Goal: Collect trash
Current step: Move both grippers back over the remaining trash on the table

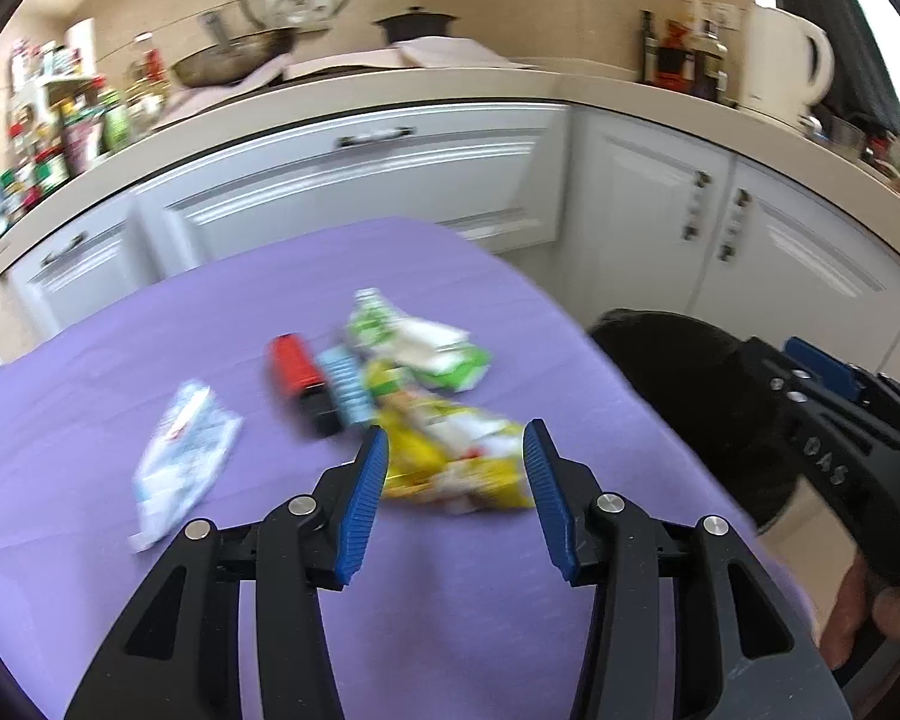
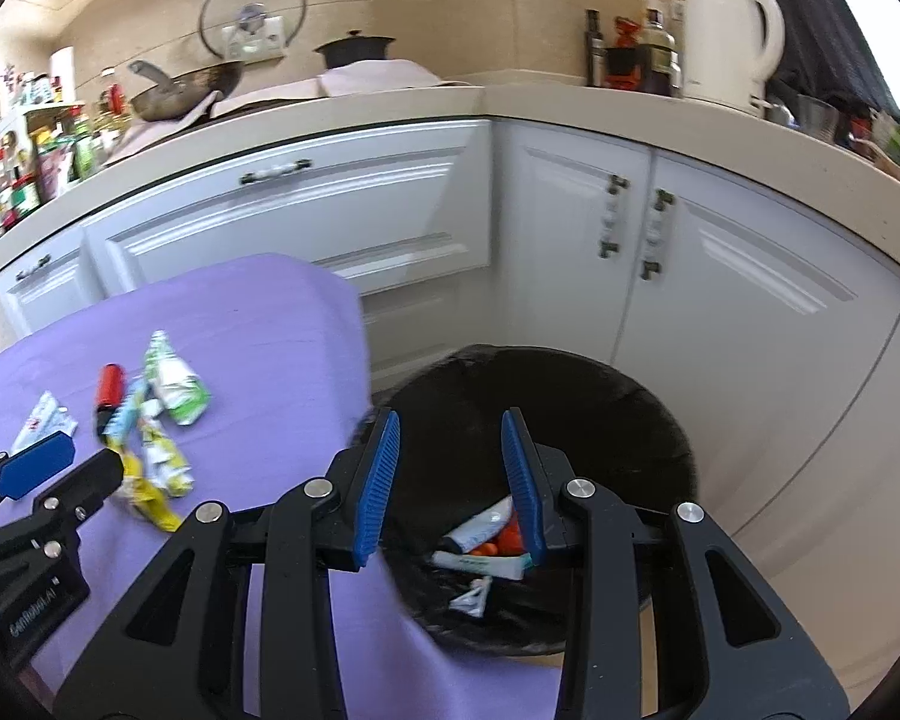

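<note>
A pile of trash lies on the purple tablecloth (image 1: 450, 600): a yellow wrapper (image 1: 456, 456), a green and white wrapper (image 1: 426, 342), a red and black tube (image 1: 297, 372), a light blue striped wrapper (image 1: 345, 384) and a white packet (image 1: 180, 456). My left gripper (image 1: 455, 438) is open, its jaws on either side of the yellow wrapper. My right gripper (image 2: 450, 426) is open and empty above a black bin (image 2: 630, 396) that holds several thrown pieces (image 2: 480, 540). The pile also shows in the right wrist view (image 2: 150, 420).
The bin stands on the floor by the table's right edge (image 2: 366, 372). White kitchen cabinets (image 2: 342, 210) run behind, under a counter with a white kettle (image 2: 726, 42), a pan (image 2: 180, 90), bottles and jars. The left gripper's body (image 2: 36, 516) is at the lower left.
</note>
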Tool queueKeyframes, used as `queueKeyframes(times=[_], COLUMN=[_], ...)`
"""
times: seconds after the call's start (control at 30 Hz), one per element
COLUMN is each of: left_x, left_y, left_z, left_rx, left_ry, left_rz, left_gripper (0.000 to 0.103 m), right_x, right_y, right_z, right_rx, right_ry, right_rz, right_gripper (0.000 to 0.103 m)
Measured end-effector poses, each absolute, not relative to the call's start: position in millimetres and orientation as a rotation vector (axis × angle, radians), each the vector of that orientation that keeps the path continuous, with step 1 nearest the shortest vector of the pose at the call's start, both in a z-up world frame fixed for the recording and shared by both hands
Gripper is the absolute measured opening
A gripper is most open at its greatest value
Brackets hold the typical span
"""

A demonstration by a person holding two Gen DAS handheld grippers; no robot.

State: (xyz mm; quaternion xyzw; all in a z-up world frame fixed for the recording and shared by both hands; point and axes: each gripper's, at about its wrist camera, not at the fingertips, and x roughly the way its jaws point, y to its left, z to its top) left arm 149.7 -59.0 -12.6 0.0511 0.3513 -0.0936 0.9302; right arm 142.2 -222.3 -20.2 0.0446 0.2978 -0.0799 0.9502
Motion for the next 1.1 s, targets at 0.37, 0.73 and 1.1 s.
queueKeyframes(times=[0.37,0.73,1.1], left_x=[139,135,136], left_y=[22,86,122], left_z=[-12,-23,-32], left_rx=[0.03,-0.025,-0.062], left_ry=[0.723,0.749,0.78], left_rz=[-0.048,0.06,0.115], left_gripper=[0.05,0.054,0.057], right_x=[141,144,154], right_y=[-162,-107,-88], right_z=[-15,-29,-46], right_rx=[0.062,0.015,0.015], right_ry=[0.639,0.738,0.82], right_rz=[-0.041,0.072,0.132], right_gripper=[0.042,0.044,0.044])
